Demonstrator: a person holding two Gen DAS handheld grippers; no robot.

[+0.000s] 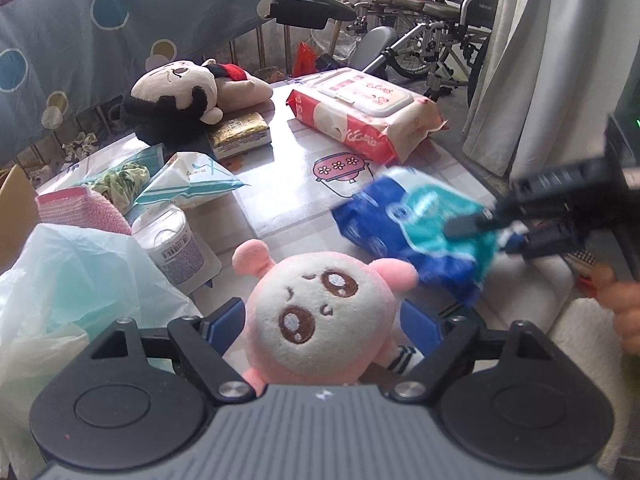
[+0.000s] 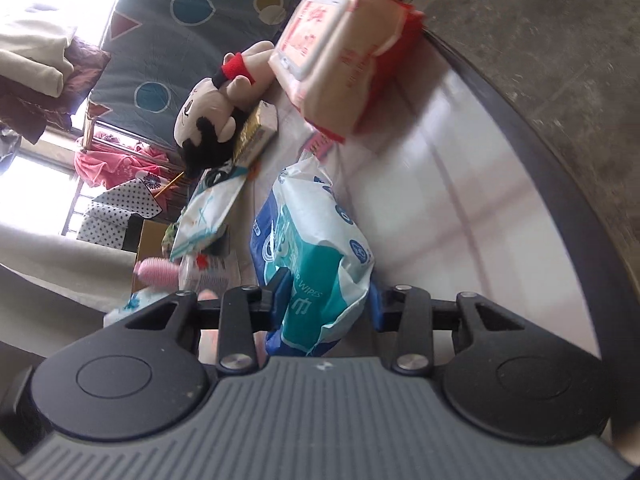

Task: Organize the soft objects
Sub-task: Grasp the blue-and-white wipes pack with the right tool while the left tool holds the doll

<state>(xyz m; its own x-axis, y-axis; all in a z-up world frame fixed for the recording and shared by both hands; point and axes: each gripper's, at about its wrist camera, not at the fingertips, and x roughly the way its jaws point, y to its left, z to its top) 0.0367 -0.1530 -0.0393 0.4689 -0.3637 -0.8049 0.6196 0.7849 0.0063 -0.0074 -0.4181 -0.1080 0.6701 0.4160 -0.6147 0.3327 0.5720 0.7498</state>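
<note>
Left gripper [image 1: 324, 332] wide — right gripper [image 2: 324, 304] pinched narrow.

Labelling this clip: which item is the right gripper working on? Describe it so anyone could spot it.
On the glossy patterned table, near its right edge, lies a soft blue, teal and white plastic pack of wipes. The right gripper straddles its near end. Its neighbour, the big red and cream wipes pack, lies farther back.

A wheelchair [image 1: 436, 28] stands beyond the table [image 1: 288, 184], beside a pale curtain [image 1: 520, 60].
</note>
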